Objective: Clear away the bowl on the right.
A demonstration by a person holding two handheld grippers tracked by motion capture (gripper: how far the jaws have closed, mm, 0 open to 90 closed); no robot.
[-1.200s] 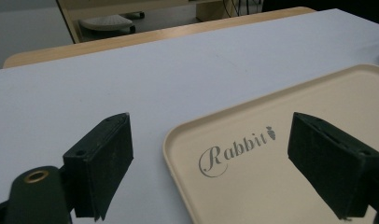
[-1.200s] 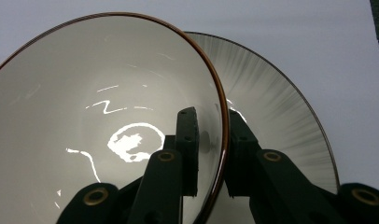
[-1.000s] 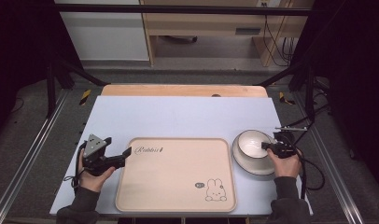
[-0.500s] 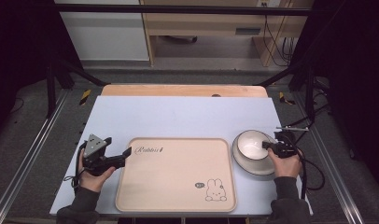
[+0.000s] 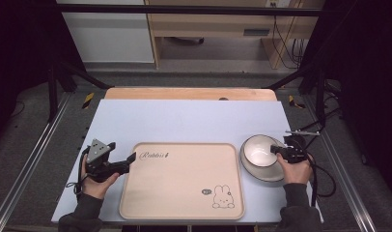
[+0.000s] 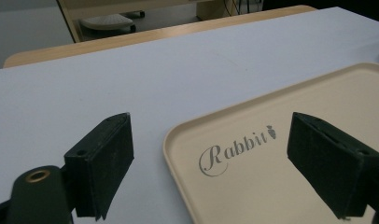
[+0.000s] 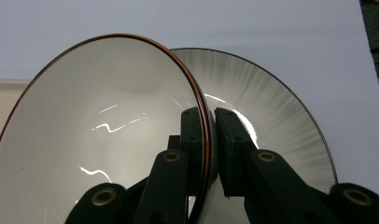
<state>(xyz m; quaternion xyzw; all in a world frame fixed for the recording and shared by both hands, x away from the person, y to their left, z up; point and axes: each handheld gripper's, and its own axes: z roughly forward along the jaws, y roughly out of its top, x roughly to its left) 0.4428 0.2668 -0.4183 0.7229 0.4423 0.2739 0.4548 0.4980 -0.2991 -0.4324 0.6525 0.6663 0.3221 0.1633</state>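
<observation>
A white bowl with a thin brown rim rests tilted in a larger grey-streaked plate at the table's right. My right gripper is shut on the bowl's right rim. In the right gripper view the bowl stands on edge over the plate, and the right gripper pinches the rim from both sides. A beige tray printed with "Rabbit" and a rabbit lies in the middle. My left gripper is open at the tray's near-left corner, and the left gripper straddles the tray edge.
The light blue table top stretches behind the tray, with a wooden strip along its far edge. Black frame posts and cables stand at the right beyond the table. A person's hands hold both grippers from the near side.
My right gripper and the bowl have shifted slightly to the left over the plate. The left gripper and the tray have stayed put.
</observation>
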